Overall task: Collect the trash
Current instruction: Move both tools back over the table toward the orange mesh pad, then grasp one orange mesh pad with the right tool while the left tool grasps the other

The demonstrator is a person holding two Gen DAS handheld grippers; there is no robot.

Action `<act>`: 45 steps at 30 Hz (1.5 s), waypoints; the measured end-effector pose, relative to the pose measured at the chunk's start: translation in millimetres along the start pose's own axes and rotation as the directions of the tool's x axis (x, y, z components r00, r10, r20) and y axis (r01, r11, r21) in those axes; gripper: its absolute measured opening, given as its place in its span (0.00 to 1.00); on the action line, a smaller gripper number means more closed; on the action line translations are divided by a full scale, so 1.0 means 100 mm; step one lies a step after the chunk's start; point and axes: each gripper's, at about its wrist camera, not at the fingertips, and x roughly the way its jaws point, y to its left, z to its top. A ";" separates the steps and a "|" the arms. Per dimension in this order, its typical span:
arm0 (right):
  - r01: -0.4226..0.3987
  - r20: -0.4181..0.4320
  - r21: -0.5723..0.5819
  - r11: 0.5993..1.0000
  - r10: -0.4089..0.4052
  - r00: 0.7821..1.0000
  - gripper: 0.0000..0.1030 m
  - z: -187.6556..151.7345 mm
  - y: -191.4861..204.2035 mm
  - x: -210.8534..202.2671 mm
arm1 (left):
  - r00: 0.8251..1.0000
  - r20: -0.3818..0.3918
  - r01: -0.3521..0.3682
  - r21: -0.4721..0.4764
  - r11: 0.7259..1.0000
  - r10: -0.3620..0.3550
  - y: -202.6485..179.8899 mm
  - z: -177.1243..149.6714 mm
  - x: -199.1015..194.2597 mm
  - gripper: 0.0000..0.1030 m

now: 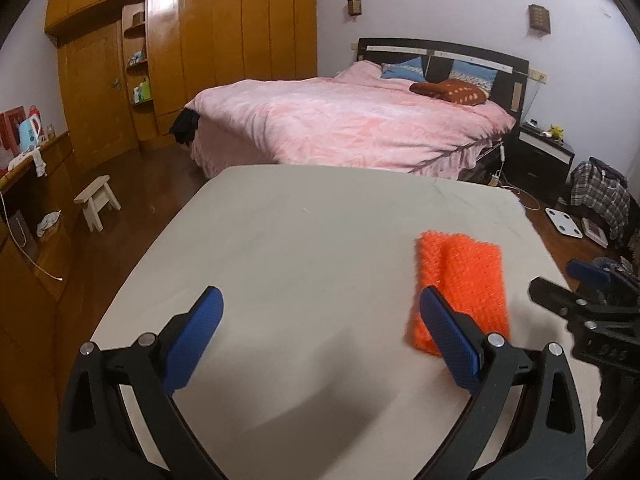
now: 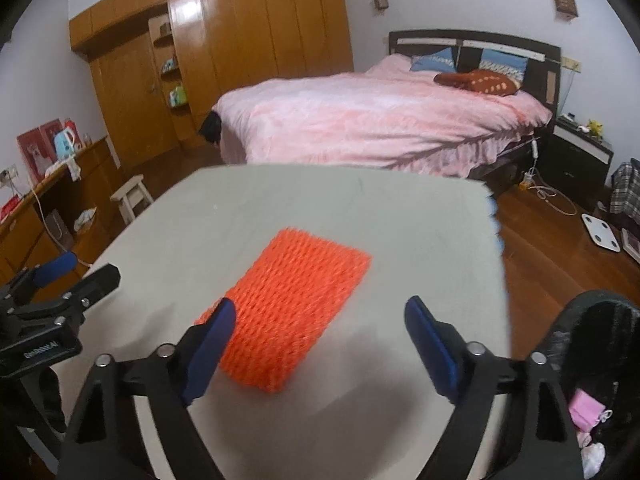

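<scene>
An orange foam net sleeve [image 1: 460, 292] lies flat on the pale table [image 1: 280, 240]. In the left wrist view my left gripper [image 1: 320, 296] hovers open over bare tabletop, and its right finger overlaps the net's near left edge. In the right wrist view the net [image 2: 296, 308] sits just ahead of my right gripper [image 2: 320, 304]. That gripper is open, and its left finger covers the net's near corner without the pads pressing on it. A black trash bin [image 2: 600, 360] holding pink scraps stands beside the table at the lower right.
A bed with a pink cover [image 2: 380, 116] stands beyond the table. There is a small white stool [image 1: 98, 200] on the wood floor at the left, and a white scale [image 2: 600, 232] at the right. A wooden wardrobe [image 1: 220, 40] lines the back wall.
</scene>
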 end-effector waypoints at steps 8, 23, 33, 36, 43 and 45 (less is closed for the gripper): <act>-0.018 -0.073 -0.023 1.000 0.016 0.997 0.58 -0.07 0.13 0.32 | 1.000 -0.012 -0.006 -0.014 1.000 0.006 0.11 -0.07 0.08 0.93; -0.137 -0.087 -0.063 0.989 0.131 0.988 0.13 -0.08 0.25 0.26 | 1.000 -0.028 -0.006 -0.036 0.999 0.005 0.15 -0.14 0.15 0.93; -0.170 -0.033 -0.024 0.985 0.169 0.985 0.13 0.02 0.02 -0.08 | 0.999 -0.021 0.032 -0.021 0.999 -0.032 -0.01 -0.12 0.09 0.93; -0.155 -0.020 0.006 0.988 0.155 0.988 0.13 0.03 -0.12 -0.17 | 0.998 -0.017 0.054 -0.007 0.999 -0.054 -0.12 -0.12 0.08 0.93; -0.098 -0.011 0.042 0.994 0.099 0.995 0.13 0.03 -0.40 -0.26 | 0.994 -0.041 0.104 0.018 0.994 -0.103 -0.44 -0.13 0.20 0.93; -0.079 -0.020 0.049 0.996 0.080 0.997 0.13 0.01 -0.45 -0.24 | 0.992 -0.055 0.114 0.021 0.993 -0.112 -0.50 -0.15 0.27 0.93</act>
